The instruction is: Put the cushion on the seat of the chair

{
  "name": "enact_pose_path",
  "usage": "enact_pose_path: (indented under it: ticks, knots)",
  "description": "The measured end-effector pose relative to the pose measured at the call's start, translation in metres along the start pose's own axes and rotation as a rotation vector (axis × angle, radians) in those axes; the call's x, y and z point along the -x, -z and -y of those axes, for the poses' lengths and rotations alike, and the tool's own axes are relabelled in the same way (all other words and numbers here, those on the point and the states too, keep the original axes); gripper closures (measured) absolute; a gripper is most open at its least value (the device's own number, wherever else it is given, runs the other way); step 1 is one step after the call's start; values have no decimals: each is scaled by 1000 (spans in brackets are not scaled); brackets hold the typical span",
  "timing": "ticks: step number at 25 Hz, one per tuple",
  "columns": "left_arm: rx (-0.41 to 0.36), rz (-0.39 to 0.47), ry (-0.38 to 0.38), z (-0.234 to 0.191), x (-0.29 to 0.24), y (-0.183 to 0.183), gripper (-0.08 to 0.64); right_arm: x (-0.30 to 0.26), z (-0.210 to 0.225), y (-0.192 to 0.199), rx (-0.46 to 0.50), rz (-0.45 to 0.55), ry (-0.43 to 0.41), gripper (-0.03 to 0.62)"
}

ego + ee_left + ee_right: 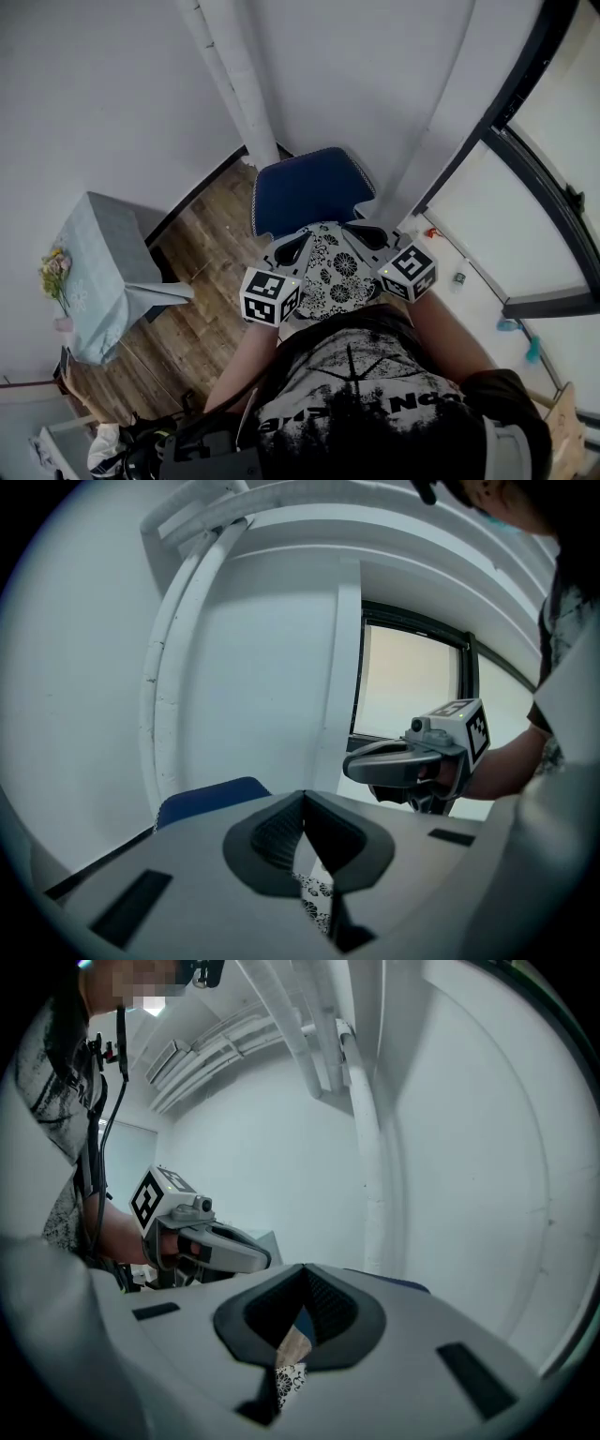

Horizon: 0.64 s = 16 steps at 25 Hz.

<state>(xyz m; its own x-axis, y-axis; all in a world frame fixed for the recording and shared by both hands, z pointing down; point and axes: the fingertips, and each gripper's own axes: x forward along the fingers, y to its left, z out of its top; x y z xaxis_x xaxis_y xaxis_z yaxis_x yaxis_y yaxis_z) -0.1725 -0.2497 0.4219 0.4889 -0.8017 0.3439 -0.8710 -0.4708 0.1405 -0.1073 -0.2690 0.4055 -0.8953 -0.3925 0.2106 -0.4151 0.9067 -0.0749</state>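
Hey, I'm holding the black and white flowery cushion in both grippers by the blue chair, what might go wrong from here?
1. The left gripper and right gripper each pinch only a thin edge of the black-and-white floral cushion, so the fabric may slip out.
2. The cushion hangs at the near edge of the blue chair seat. Released here, it could tip onto the wooden floor.

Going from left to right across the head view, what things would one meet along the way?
A bunch of pale flowers → grey cloth-covered table → left hand-held gripper → black-and-white floral cushion → right hand-held gripper → small teal object.
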Motion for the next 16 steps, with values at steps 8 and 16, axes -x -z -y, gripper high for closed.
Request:
enact_pose_path:
  ticks: [8,16]
  knots:
    - [-21,-26,4,3,-3,4,545,1,3,3,3,-13,10,575]
    - [-14,-28,13,4,-3,6,545,1,2,5,3,-17,12,575]
